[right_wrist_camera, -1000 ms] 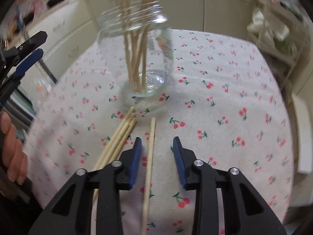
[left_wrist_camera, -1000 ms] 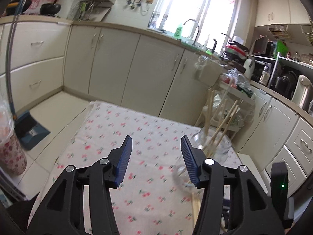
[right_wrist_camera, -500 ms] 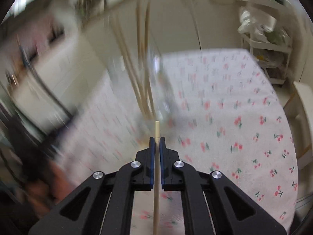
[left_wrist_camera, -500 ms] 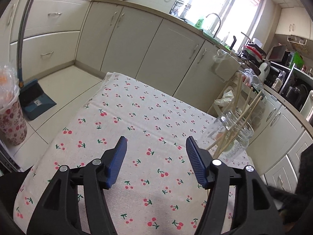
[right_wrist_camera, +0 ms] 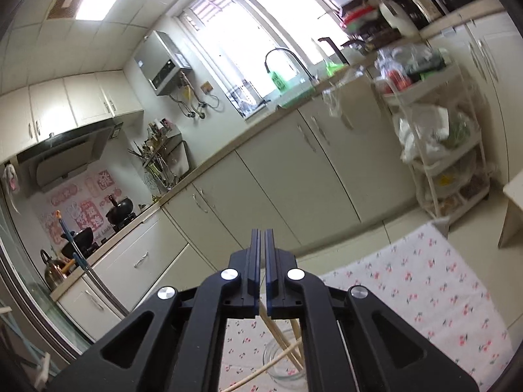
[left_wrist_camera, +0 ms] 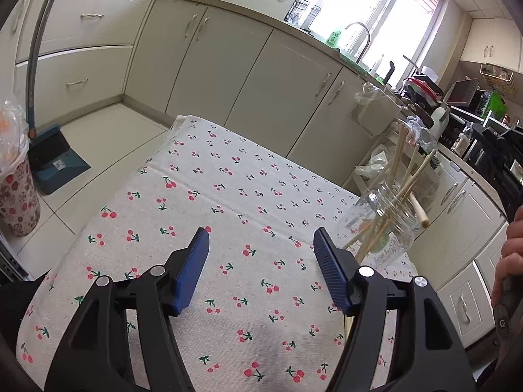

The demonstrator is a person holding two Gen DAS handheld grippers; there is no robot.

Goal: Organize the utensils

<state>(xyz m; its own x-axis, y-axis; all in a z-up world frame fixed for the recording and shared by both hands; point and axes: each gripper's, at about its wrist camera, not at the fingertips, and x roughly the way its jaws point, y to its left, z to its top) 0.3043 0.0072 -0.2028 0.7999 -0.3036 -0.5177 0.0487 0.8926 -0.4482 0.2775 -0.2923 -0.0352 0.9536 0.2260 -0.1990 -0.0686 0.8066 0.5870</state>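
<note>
Your right gripper, jaws clamped on a chopstick, hangs above the jar; misjudge the mouth and it glances off. Left gripper is opening, empty.

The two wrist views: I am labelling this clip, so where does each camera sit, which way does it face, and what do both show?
Left wrist: on the left gripper, angled down over the cherry tablecloth toward the glass jar of chopsticks; its opening fingers hold nothing, and a hand shows at right.
Right wrist: on the right gripper, near level, facing the cabinets; fingers shut on a chopstick.
Shared: jar, tablecloth, cabinets, window.
</note>
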